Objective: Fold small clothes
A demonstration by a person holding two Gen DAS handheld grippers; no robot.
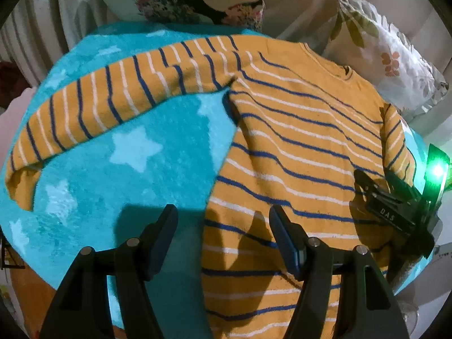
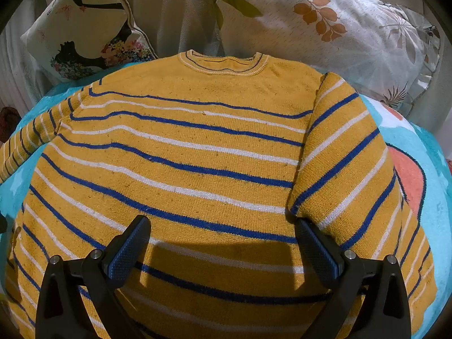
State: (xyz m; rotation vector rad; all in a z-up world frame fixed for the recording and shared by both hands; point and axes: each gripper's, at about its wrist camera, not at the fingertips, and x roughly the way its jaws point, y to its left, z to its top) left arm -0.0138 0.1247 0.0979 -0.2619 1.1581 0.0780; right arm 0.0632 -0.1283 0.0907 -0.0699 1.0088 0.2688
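A small yellow sweater [image 2: 197,155] with blue and white stripes lies flat on a turquoise star-pattern blanket [image 1: 135,147], collar away from me. It also shows in the left wrist view [image 1: 296,147]. Its left sleeve [image 1: 99,104] stretches out to the left. Its right sleeve [image 2: 347,169] lies folded down along the body's right edge. My left gripper [image 1: 223,237] is open and empty above the sweater's left side edge. My right gripper [image 2: 223,248] is open and empty above the lower body; it also shows at the right of the left wrist view [image 1: 395,212].
A cushion with a black figure and flowers [image 2: 84,28] and a leaf-print pillow [image 2: 325,28] lie behind the sweater. The blanket has an orange patch [image 2: 409,180] at the right. A curtain or wall [image 1: 34,34] stands at the left.
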